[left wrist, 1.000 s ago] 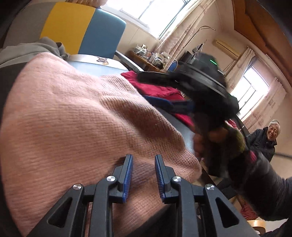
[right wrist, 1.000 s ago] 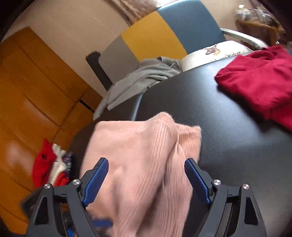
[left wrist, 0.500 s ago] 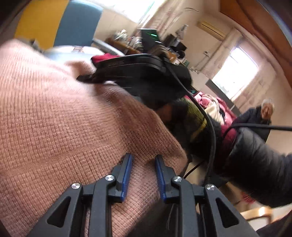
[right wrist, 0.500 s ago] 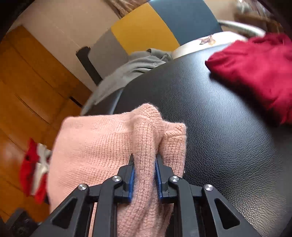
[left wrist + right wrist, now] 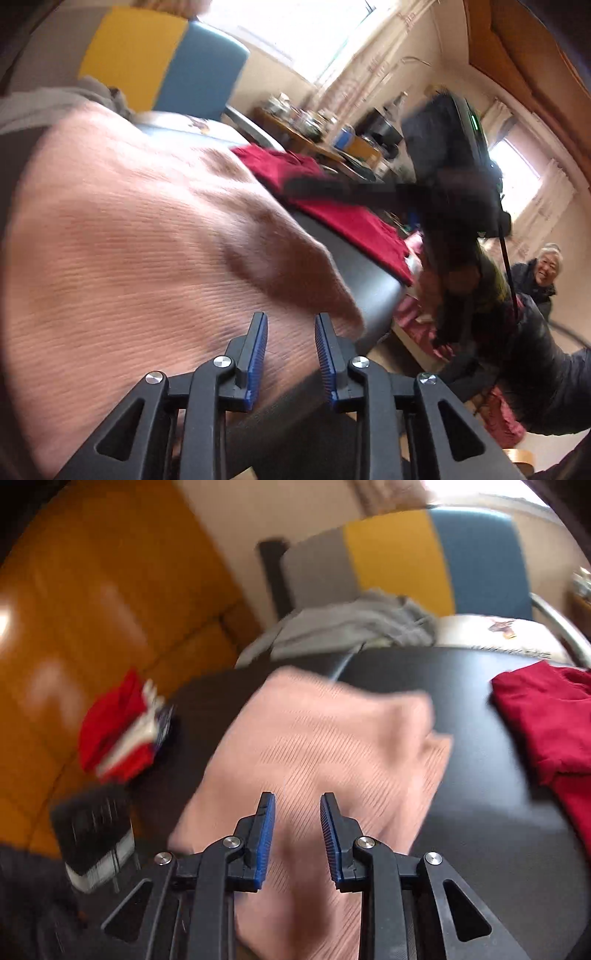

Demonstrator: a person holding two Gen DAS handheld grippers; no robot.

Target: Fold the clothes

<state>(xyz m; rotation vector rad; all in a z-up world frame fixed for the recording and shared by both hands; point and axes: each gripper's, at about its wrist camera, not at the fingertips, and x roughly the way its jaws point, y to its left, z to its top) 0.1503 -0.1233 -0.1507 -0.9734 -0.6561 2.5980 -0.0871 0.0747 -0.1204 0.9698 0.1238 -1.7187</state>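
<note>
A pink knitted sweater [image 5: 147,258] [image 5: 332,746] lies on the black padded table [image 5: 480,812]. My left gripper [image 5: 290,332] sits at its near edge, and knit creases run in between the narrowly spaced blue pads, so it is shut on the fabric. My right gripper [image 5: 297,812] hangs over the sweater from the other side. Its jaws are drawn in with pink knit between and below them, though the view is blurred by motion. In the left wrist view its black body [image 5: 454,166] hovers above the table.
A red garment [image 5: 546,720] [image 5: 332,206] lies on the table's right part. A grey garment [image 5: 351,624] drapes off the back edge before a grey, yellow and blue seat [image 5: 399,554]. Red and white clothes [image 5: 122,727] sit left. A person [image 5: 543,273] sits beyond the table.
The right gripper went from wide open over the sweater to shut on a fold, then pulled back and swung, blurring its view. The left gripper keeps the same narrow gap on the hem.
</note>
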